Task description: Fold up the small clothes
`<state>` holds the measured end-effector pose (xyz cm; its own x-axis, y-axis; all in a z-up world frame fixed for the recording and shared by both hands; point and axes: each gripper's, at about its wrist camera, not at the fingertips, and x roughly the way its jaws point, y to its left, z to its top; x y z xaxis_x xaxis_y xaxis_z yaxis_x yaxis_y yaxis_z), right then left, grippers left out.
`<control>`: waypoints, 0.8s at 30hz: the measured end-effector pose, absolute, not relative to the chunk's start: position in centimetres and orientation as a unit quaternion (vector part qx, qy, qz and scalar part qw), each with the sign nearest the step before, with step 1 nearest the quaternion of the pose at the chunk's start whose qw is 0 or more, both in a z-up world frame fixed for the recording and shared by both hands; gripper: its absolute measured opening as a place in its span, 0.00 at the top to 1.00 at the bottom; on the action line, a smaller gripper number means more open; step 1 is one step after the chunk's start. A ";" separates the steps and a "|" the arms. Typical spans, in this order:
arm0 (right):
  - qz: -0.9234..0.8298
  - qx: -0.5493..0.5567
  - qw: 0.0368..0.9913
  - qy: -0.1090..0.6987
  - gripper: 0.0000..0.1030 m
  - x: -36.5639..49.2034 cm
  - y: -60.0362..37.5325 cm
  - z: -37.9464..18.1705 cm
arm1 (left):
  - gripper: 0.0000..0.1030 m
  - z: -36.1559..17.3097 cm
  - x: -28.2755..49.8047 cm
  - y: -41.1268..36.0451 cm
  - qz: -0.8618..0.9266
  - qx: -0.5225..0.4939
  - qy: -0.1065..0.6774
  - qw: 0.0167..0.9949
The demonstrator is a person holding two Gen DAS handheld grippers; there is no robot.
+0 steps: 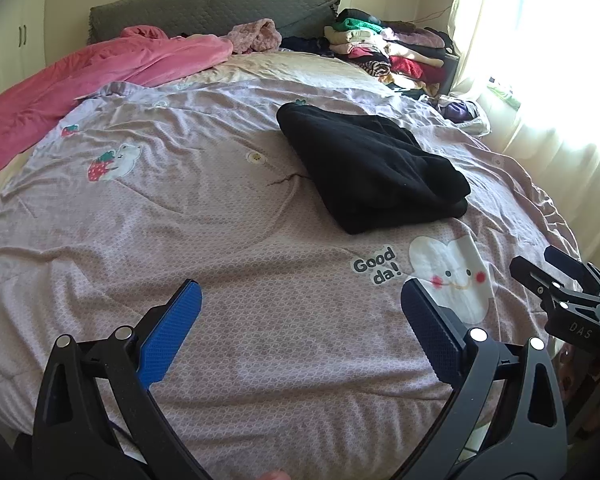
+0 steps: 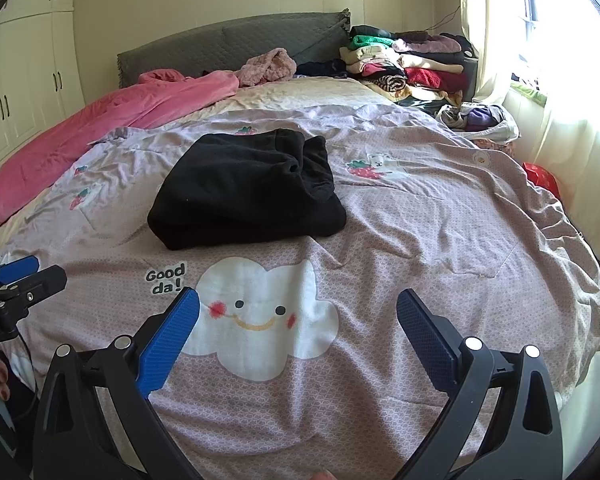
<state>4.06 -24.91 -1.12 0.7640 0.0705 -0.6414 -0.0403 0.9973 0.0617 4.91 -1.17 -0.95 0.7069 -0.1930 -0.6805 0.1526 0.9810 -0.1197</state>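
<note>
Both grippers, left gripper (image 1: 300, 320) and right gripper (image 2: 298, 320), gape empty. Soft, thick black garment (image 2: 246, 190) at twelve o'clock looks limp and light; pinch its near folded edge.

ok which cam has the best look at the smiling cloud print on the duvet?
Right wrist: the smiling cloud print sits whole and central between the open right gripper fingers. In the left wrist view it is off to the right, partly cut by a left gripper finger.

Harsh blown-out daylight from the window (image 1: 540, 40) at right, soft shadows, strong fisheye bending at edges.
</note>
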 end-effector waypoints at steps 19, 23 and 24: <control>0.037 0.024 0.937 0.346 0.04 4.2 -24.8 -1.0 | 0.09 -0.9 4.8 -0.9 -0.090 -0.027 0.373 0.923; 0.037 0.025 0.937 0.347 0.04 4.3 -24.8 -1.0 | 0.09 -0.9 4.9 -0.9 -0.090 -0.027 0.373 0.923; 0.037 0.025 0.937 0.347 0.04 4.3 -24.8 -1.0 | 0.09 -0.9 4.9 -0.9 -0.090 -0.027 0.373 0.923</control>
<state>4.27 -24.77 -1.04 0.7564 0.0875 -0.6482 -0.0522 0.9959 0.0736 4.86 -0.94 -0.90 0.7055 -0.1862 -0.6838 0.1462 0.9824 -0.1167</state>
